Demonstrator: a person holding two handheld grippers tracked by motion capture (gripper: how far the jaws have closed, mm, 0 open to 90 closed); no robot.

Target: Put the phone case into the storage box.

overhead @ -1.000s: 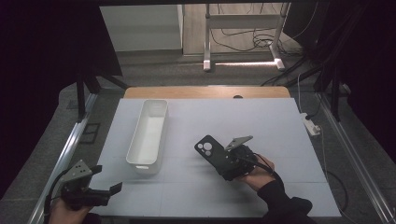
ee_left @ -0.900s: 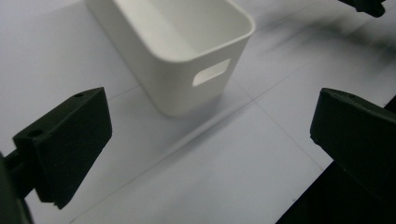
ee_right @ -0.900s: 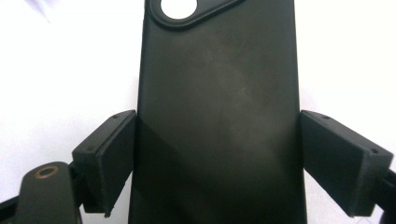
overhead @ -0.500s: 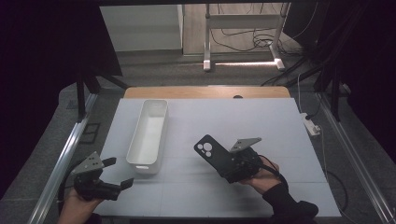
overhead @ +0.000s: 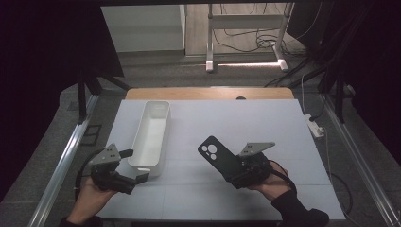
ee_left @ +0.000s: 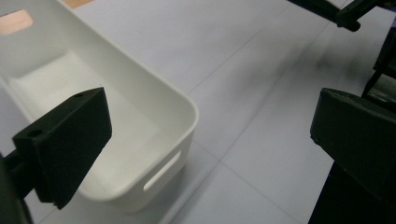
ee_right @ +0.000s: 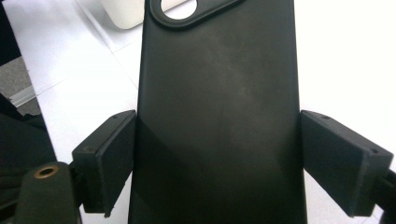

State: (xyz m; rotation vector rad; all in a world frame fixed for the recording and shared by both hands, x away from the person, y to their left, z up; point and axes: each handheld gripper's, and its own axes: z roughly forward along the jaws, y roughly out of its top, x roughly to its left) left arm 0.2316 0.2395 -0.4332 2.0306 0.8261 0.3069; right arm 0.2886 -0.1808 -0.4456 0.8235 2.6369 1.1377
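Lifted a little since a second ago, the black phone case [overhead: 219, 156] sits clamped by its long edges in the right gripper [overhead: 236, 171], its camera-hole end pointing up-left toward the white bin [overhead: 152, 136]. Matte and flat, it hangs over the table [overhead: 283, 127], nearer that hand. Meanwhile the left gripper [overhead: 135, 177] has slid in beside the bin's near end, jaws spread and empty.

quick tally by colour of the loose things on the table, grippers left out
black: 1, the phone case, held in the right gripper
white: 1, the bin, near the left gripper
total: 2
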